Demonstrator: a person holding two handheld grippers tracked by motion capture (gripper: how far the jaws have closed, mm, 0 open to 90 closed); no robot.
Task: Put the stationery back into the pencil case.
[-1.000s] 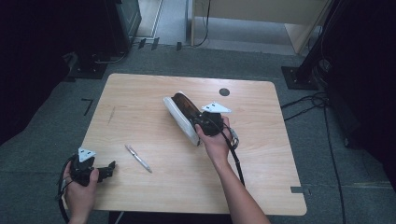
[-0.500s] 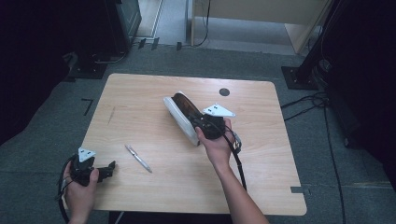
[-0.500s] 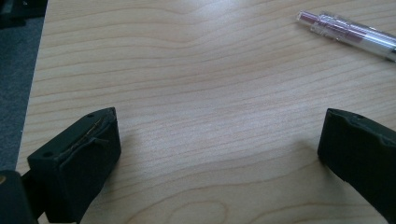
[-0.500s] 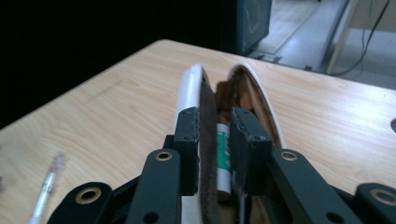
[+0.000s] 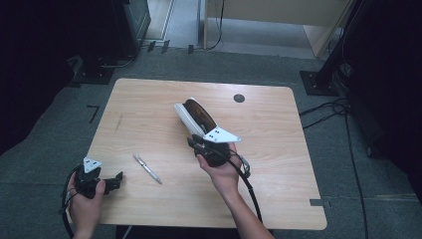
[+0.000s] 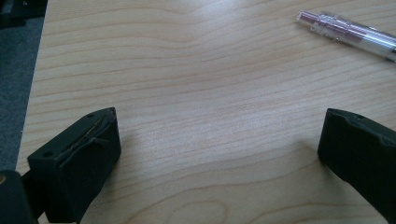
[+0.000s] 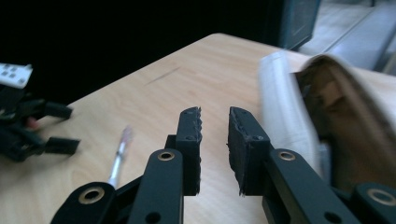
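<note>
An open white case (image 5: 194,117) with a brown inside lies slanted at the middle of the wooden table (image 5: 278,164). My right gripper (image 5: 193,142) sits at its near end, pointing up and to the left. In the right gripper view the jaws (image 7: 215,114) stand a narrow gap apart with nothing between them, and the blurred case (image 7: 285,116) lies just to their right. A clear pen (image 5: 147,169) lies left of the case. My left gripper (image 5: 117,179) rests at the near left corner, wide open (image 6: 219,126) over bare wood, with the pen (image 6: 348,35) ahead of it to the right.
A round black grommet (image 5: 239,98) is set in the table near the far edge. Dark stands and cables (image 5: 343,109) ring the table on the grey floor. The right gripper's cable (image 5: 249,191) trails along the forearm.
My right gripper has drawn back toward the near edge and slightly left, alongside the case. The case, the pen and my left gripper have stayed put.
</note>
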